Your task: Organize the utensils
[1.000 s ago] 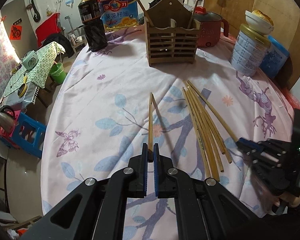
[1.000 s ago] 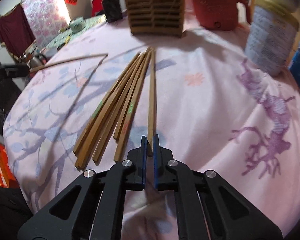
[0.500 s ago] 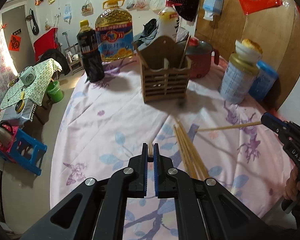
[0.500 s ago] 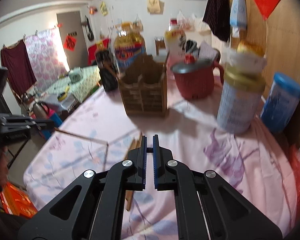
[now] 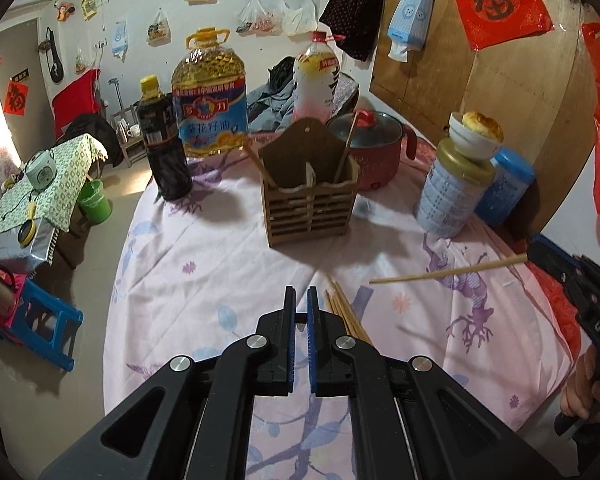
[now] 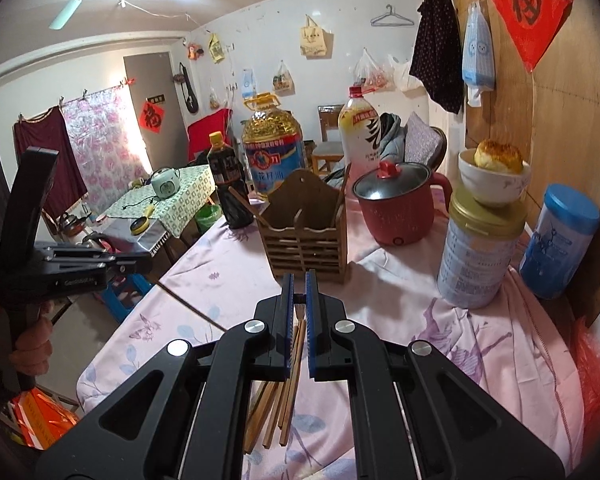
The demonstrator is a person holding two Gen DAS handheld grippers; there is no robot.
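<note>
Left gripper (image 5: 301, 300): matte black body, two angular arms with triangular cut-outs, four round silver screw heads across the linkage. Jaws are narrow upright plates, faced on the inside with ribbed blue pads. Seen side-on from the right wrist view, it carries a flat black upright plate above a slotted horizontal body with small pale lettering, illegible at this size.

Right gripper (image 6: 297, 288): identical build, black arms, four silver screws, blue-lined jaws. From the left wrist view its housing shows white lettering reading "DAS".

Hand (image 5: 584, 392): bare, no sleeve visible.
</note>
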